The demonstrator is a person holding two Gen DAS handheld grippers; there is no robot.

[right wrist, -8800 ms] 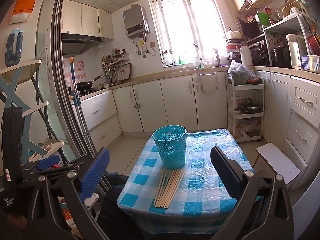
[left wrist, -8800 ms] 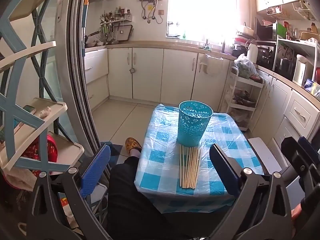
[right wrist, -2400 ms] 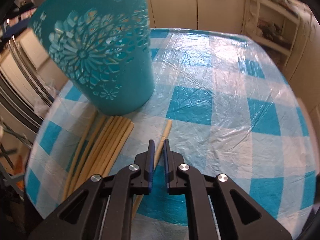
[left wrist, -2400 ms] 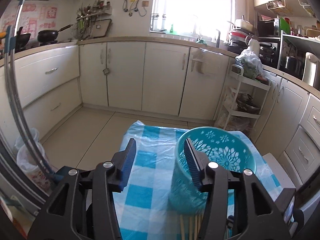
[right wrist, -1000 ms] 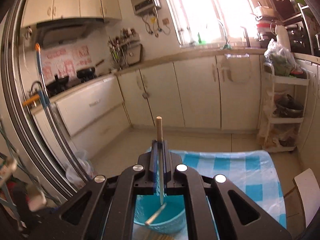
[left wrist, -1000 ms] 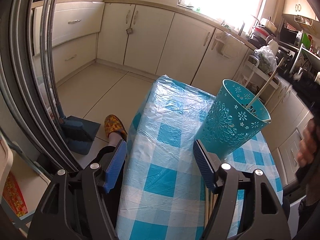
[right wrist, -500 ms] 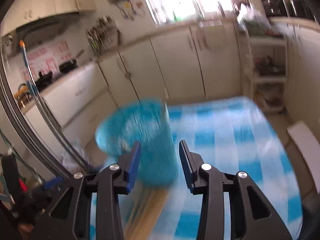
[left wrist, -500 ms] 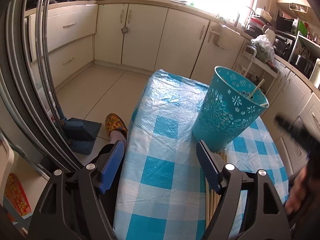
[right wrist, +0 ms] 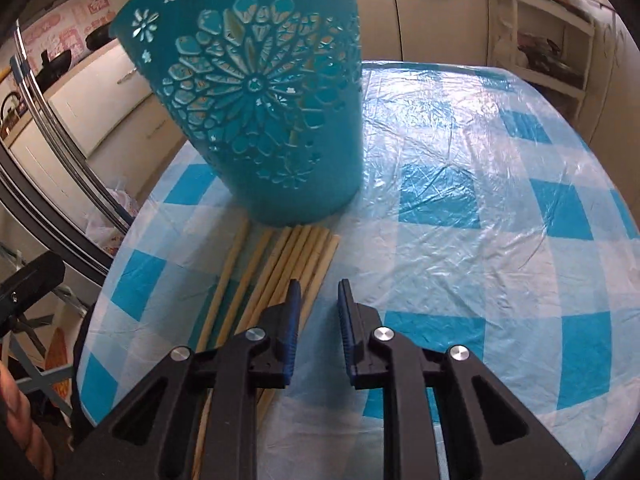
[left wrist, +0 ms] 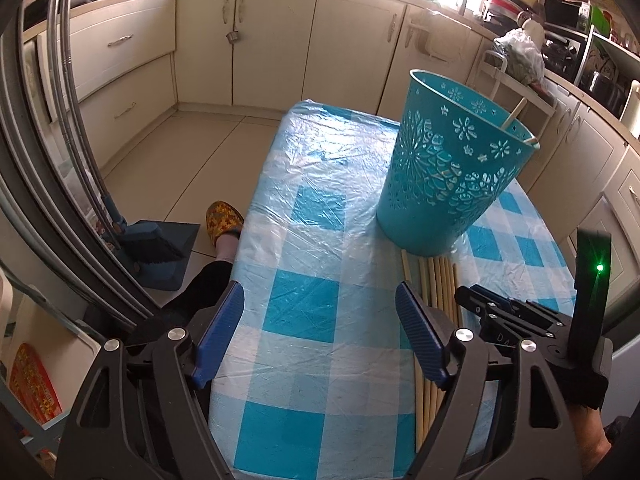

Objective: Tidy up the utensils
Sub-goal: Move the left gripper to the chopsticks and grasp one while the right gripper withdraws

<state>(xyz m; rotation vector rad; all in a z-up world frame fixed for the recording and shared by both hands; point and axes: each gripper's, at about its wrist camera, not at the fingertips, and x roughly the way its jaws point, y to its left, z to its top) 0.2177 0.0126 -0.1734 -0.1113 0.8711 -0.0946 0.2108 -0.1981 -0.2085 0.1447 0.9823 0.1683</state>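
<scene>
Hovering right claw [right wrist: 316, 312] closing on nothing, chopsticks [right wrist: 276, 272] just left, left claw [left wrist: 320, 332] opening, empty.

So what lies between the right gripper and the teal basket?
In the right wrist view, the loose chopsticks on the checked cloth lie between the right gripper and the teal basket.

You find almost nothing to read here. On the black body of the right gripper [left wrist: 516, 316], seen from the left wrist camera, you can make out pale letters that look like "DA" — the rest is cut off. The pink-and-red patterned sheets on the kitchen wall [right wrist: 76, 36] carry marks — too blurred for you to read.
</scene>
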